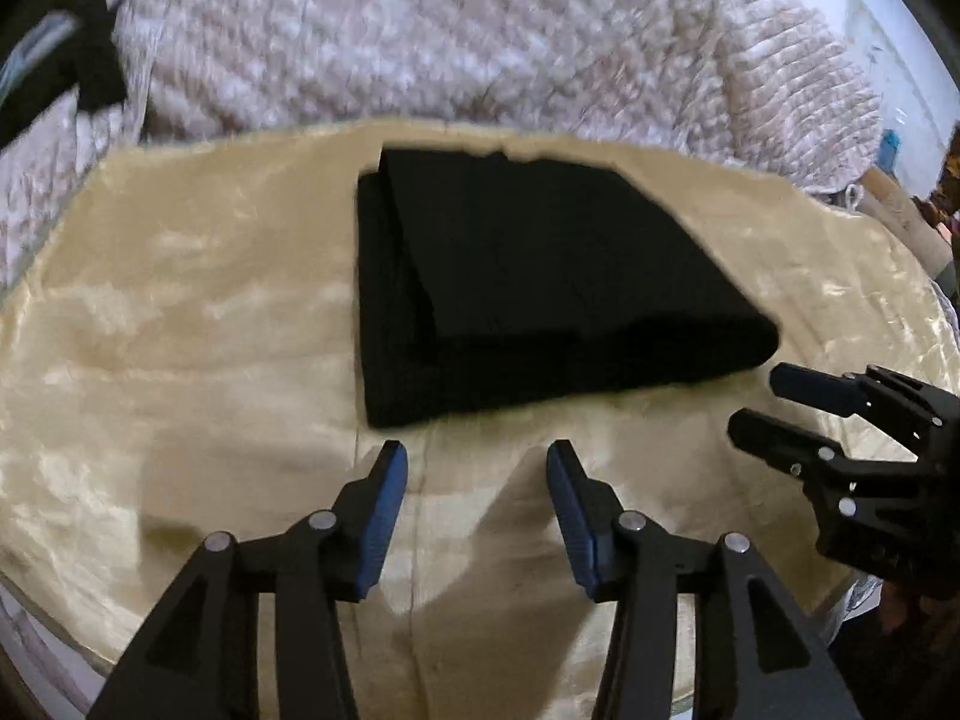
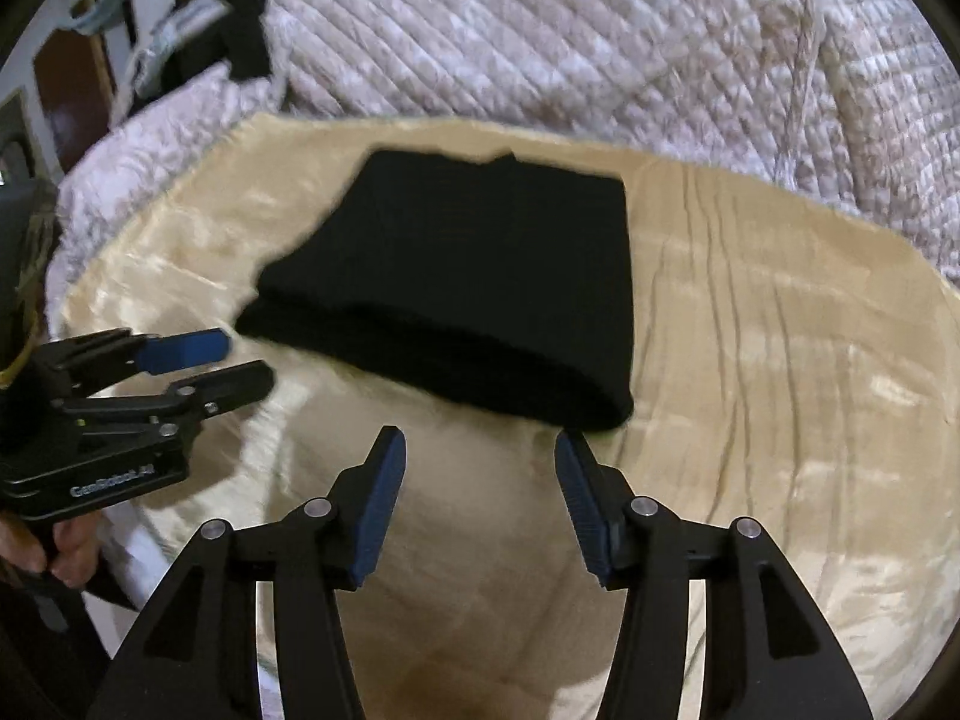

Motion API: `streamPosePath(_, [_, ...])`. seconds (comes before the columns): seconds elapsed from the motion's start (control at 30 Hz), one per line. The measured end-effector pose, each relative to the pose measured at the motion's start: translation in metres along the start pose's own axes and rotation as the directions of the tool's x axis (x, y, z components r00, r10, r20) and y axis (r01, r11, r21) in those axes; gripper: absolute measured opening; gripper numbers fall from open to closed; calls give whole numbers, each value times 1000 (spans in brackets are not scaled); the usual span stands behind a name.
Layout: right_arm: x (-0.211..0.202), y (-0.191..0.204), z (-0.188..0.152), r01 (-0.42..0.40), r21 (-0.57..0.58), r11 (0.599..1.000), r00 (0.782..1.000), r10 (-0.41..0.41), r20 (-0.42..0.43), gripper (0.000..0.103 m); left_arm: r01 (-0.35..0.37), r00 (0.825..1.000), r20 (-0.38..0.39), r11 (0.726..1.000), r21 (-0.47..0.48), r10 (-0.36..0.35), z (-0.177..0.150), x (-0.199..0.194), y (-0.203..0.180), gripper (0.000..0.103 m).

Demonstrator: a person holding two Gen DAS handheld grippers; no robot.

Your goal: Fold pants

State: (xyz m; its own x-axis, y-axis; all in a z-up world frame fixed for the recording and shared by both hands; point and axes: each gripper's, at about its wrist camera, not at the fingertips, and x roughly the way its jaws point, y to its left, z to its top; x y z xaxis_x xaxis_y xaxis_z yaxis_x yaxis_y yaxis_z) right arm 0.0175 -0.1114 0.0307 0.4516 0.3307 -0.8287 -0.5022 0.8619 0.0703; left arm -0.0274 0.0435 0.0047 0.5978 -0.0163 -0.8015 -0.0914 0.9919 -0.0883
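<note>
We are holding both grippers just short of the black pants (image 1: 528,282), which are lying ahead of our fingers as a compact folded stack on the shiny cream cloth (image 1: 180,330). Our left gripper (image 1: 477,456) is standing moderately wide with nothing between its blue pads; the near-left corner of the stack is sitting just beyond its fingertips, apart from them. Our right gripper (image 2: 480,444) is likewise gaping about halfway and empty, with its right fingertip almost touching the rounded near fold of the pants (image 2: 468,276), though we cannot tell whether it is actually brushing the fabric. Each gripper is showing in the other's view, off to the side and near the stack's closest corner: the right gripper (image 1: 780,408) beside the right end of the fold, the left gripper (image 2: 234,360) beside the left end.

Judging by how the layers are lying, we are looking at a fold that is largely done, with the top layer sitting slightly askew on the one beneath along the left side. We are probably at the point of either finishing or tidying. If one more fold is wanted, we are going to need both grippers pinching the thick near edge at its two corners and carrying it away from us together; otherwise, nudging the offset layer square would be enough.
</note>
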Motion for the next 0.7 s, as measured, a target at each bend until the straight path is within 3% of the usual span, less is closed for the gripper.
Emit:
streamPosePath(0.1, [7,-8,-3,5,31,1000,1000,-4,-6,54,18,1000,11,1000,-19,-17,0,4,4,63])
streamPosePath(0.23, [12,-3,-5,8,1,1000,1000,-8,12,69,3,1000,23,1000,-13,-3,-2,7,-1,70])
streamPosePath(0.33, [15,6,-5,45,-36,998,999,-45,19,73,-9,1000,26,1000,-5,9,-2,9,-3,71])
streamPosePath(0.7, [16,3,-4,35,-10,999,999,-35,23,75,-14,999,30,1000,1,14,-2,10,-2,72])
